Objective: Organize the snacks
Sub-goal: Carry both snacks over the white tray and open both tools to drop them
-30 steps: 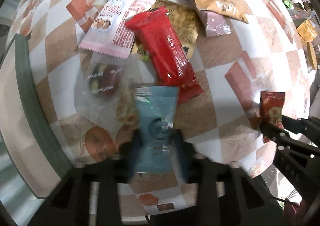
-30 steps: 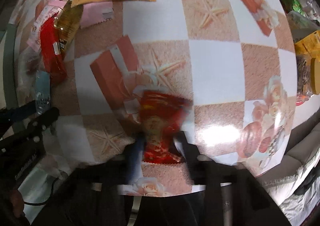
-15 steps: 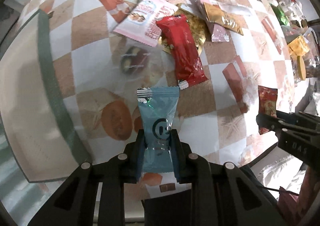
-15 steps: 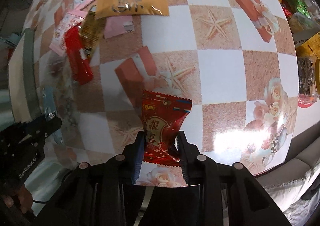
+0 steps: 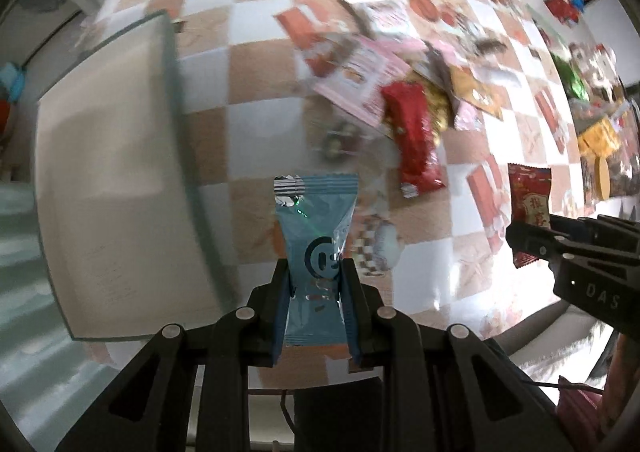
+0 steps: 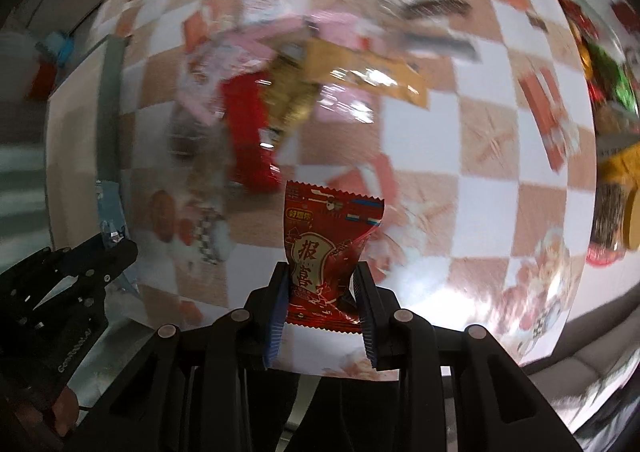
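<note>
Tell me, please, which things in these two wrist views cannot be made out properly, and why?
- Pile of snacks, right wrist view: motion blur smears the printing.
- Clear packet, left wrist view: blurred, contents unreadable.
- Blue packet lower end: hidden between the left gripper fingers.
- Red packet base: covered by the right gripper.
- Beige tray: near part cut off behind the gripper body.

A light blue snack packet (image 5: 315, 236) with a dark round face mark and a crimped silver top edge stands upright, pinched at its lower half, above the checkered tabletop near the right edge of a beige tray (image 5: 116, 180). A small red packet (image 6: 330, 252) with gold characters and crimped ends is likewise held upright, to the right of the blue one. Farther off lies a loose heap: a long red wrapper (image 5: 416, 140) stretching near to far, a pink-and-white pack (image 5: 360, 84) to its left and gold packs (image 5: 476, 92) to its right.
</note>
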Demonstrator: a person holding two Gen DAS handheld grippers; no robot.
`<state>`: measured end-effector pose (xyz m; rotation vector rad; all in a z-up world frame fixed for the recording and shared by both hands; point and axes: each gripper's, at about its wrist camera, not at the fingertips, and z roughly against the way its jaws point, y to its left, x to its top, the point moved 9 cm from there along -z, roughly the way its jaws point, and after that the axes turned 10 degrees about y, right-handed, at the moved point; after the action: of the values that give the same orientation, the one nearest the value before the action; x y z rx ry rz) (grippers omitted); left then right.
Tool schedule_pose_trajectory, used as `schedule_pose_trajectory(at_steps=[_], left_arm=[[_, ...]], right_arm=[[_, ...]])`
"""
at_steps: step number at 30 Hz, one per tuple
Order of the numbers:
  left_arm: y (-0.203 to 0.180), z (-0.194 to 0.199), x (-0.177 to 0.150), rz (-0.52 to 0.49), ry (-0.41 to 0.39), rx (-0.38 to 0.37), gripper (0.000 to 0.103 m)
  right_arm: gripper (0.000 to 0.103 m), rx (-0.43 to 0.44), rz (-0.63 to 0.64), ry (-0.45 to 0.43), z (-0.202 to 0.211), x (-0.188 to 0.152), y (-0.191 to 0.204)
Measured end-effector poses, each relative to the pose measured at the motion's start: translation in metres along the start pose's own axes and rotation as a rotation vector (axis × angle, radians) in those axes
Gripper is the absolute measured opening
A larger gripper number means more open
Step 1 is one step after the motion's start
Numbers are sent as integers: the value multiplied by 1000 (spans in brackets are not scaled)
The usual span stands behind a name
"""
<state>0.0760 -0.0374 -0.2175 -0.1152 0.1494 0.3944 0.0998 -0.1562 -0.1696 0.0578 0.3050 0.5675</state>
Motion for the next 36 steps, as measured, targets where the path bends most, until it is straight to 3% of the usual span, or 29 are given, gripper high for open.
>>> schedule_pose_trajectory(at_steps=[12,20,36], left_arm=[[96,30,-22,232,-64,9,27],[156,40,-37,372,-79,33,27],[213,15,-52,505,-24,36,26]], right_arm=[[34,-7,249,-21,13,22,117],[34,1,410,-1,8,20,196],[34,4,554,50,-20,22,279]])
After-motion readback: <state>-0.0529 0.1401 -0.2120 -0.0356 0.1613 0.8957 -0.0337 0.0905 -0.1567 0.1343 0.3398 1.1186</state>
